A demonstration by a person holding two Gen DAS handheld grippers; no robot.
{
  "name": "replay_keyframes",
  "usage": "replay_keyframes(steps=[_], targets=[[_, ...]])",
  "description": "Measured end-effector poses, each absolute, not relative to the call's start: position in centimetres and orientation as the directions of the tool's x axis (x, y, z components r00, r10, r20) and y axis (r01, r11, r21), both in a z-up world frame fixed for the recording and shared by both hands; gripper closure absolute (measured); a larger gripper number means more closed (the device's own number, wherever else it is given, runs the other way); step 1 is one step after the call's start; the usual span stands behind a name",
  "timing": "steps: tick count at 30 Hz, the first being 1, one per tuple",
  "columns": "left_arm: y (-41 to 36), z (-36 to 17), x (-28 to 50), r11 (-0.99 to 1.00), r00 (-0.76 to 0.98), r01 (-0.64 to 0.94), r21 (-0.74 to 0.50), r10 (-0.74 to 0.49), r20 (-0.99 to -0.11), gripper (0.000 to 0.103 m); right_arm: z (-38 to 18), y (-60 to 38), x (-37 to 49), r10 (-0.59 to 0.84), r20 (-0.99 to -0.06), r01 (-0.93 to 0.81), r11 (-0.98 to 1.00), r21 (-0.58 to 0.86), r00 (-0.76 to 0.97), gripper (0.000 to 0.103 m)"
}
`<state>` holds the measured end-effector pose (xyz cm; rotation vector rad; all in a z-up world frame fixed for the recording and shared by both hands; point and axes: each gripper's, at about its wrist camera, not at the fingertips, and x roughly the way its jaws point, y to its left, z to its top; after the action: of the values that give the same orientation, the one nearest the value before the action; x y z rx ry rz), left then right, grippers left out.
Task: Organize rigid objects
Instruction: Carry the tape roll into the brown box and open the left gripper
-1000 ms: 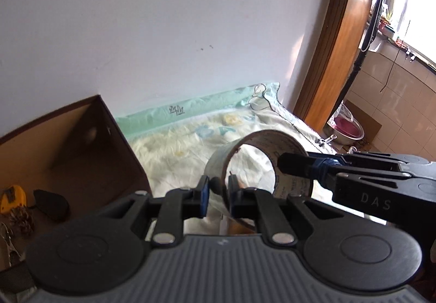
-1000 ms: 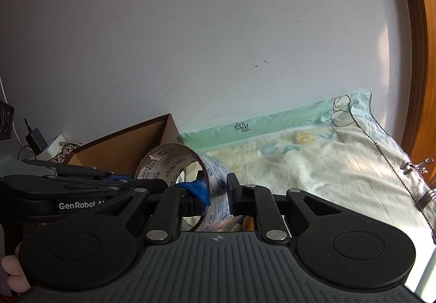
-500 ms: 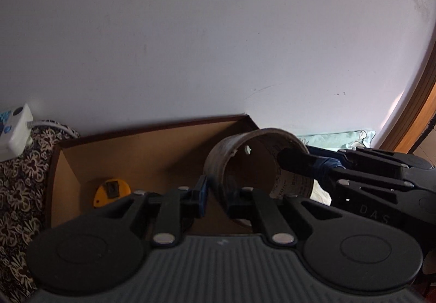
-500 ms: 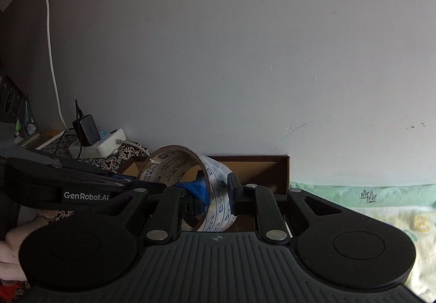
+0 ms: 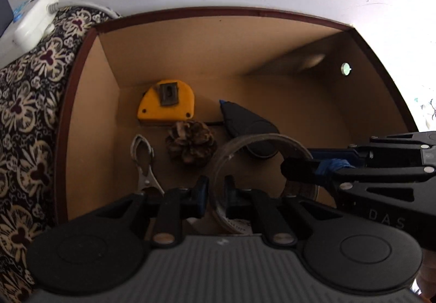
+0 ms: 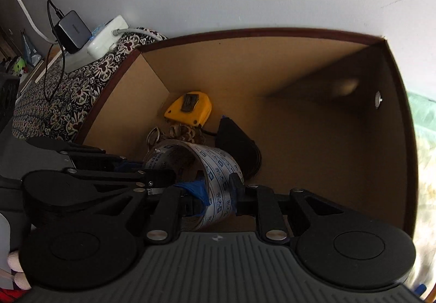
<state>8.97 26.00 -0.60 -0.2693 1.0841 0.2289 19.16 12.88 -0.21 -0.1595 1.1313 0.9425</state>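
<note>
The left gripper (image 5: 216, 195) carries the lettering "GenRobot.AI" in earlier-facing form only partly; here its side is too dark to read, while "DAS" shows on the right gripper (image 5: 299, 170). Both grippers are clenched on the rim of a wide ring-shaped roll of clear tape with blue printed labels (image 6: 215, 175), held over the open brown cardboard box with a dark red rim (image 5: 223, 12); the print is too small to read. In the box lie a yellow tape measure (image 5: 166, 102), a brown pine cone (image 5: 190, 141), a metal clip (image 5: 143, 164) and a black wedge-shaped object (image 5: 246, 123), partly hidden behind the roll.
</note>
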Motion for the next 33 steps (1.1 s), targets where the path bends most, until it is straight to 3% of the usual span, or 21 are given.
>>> replay_keyframes(steps=[6, 11, 13, 15, 18, 33], targets=[[27.8, -1.5, 8.6, 0.937, 0.407, -0.344, -0.064, 0.087, -0.909, 0.099, -1.8, 15.2, 18.8, 0.538, -0.843, -0.681, 0.619, 0.391, 0.005, 0.098], [29.1, -1.8, 7.9, 0.924, 0.431, -0.367, -0.11, 0.064, -0.9, 0.093, -2.5, 15.7, 18.4, 0.546, -0.838, -0.677, 0.618, 0.398, 0.006, 0.096], [29.1, -1.5, 7.9, 0.928, 0.44, -0.356, -0.114, 0.058, -0.896, 0.087, -2.3, 15.5, 18.6, 0.554, -0.833, -0.675, 0.621, 0.4, 0.016, 0.096], [29.1, -0.9, 7.7, 0.93, 0.456, -0.351, -0.112, 0.065, -0.887, 0.07, -1.9, 14.9, 18.7, 0.562, -0.825, -0.67, 0.632, 0.389, 0.051, 0.096], [29.0, -0.4, 7.5, 0.932, 0.473, -0.34, -0.126, 0.054, -0.879, 0.06, -1.0, 14.1, 18.7, 0.584, -0.806, -0.669, 0.639, 0.38, 0.1, 0.096], [26.5, 0.3, 7.6, 0.945, 0.504, -0.325, 0.037, 0.206, -0.839, 0.055, 0.3, 9.9, 17.2, 0.592, -0.728, -0.566, 0.75, 0.341, 0.345, 0.096]])
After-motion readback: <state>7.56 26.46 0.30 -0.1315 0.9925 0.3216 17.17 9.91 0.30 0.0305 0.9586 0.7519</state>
